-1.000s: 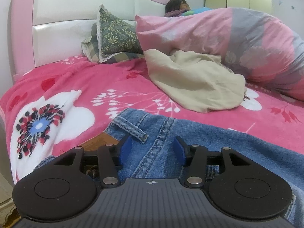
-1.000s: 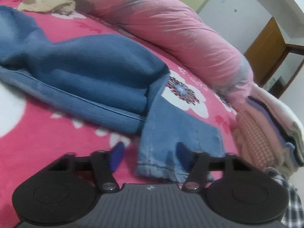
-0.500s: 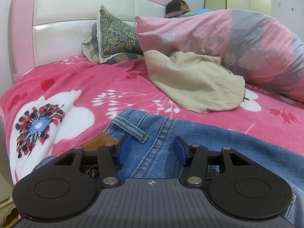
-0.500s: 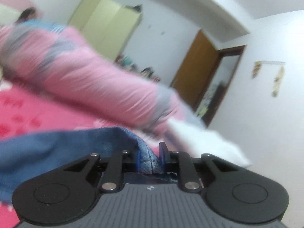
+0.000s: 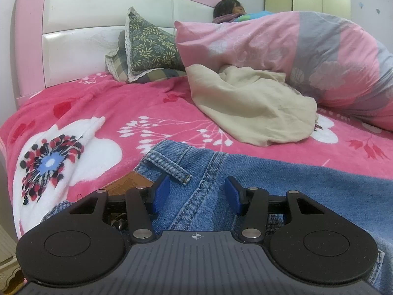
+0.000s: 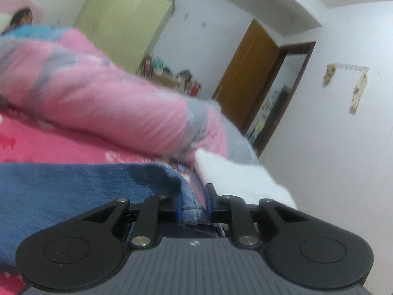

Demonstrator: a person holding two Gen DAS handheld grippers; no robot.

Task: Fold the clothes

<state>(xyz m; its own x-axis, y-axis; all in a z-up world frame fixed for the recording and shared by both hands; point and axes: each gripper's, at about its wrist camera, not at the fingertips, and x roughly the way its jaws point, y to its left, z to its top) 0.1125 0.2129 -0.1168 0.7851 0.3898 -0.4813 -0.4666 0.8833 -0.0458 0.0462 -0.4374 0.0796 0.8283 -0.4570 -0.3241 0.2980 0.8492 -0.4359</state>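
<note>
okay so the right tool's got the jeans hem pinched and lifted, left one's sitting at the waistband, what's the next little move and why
Probably carry the right tool toward the waistband, laying the leg over. Its jaws have just been closing and now pinch the hem of the jeans, lifted off the pink bedspread. The left tool sits open over the waistband, jaws apart, gripping nothing, so it may only steady that end.
</note>
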